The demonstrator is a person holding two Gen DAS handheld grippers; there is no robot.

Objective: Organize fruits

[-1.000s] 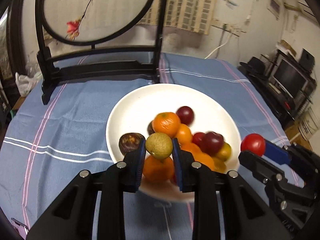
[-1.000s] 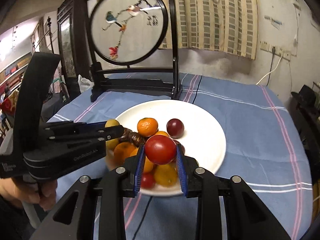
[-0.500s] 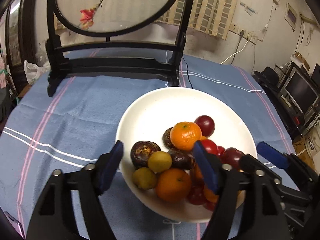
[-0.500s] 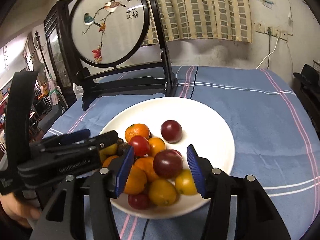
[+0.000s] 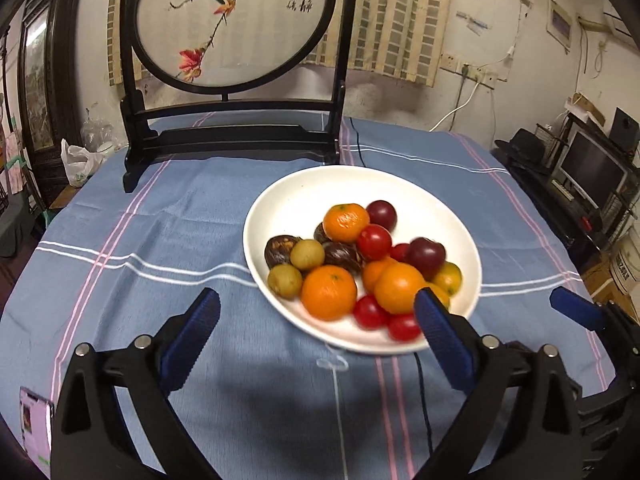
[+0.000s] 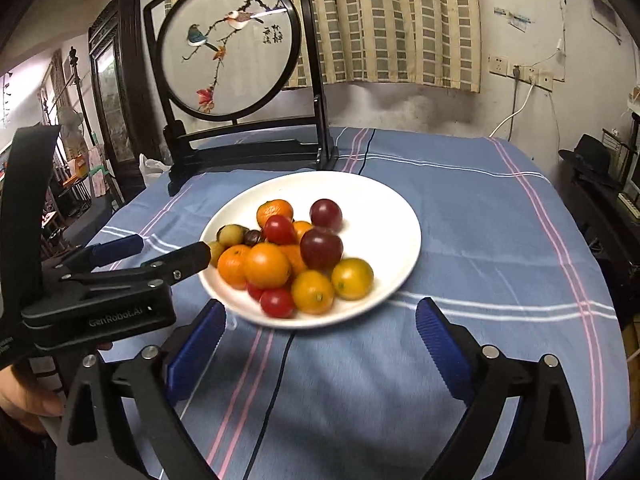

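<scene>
Hovering apart and empty near the round white ceramic plate (image 5: 448, 208), both left tongs (image 5: 316, 336) and right tongs (image 6: 320, 340) leave the heaped fruits (image 6: 292, 256) unobstructed.

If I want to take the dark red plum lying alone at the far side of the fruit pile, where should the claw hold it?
Grip the dark red plum across its round middle, coming from above. Bare white plate lies to its right and behind it, but the mandarin and a red tomato crowd its left.
</scene>
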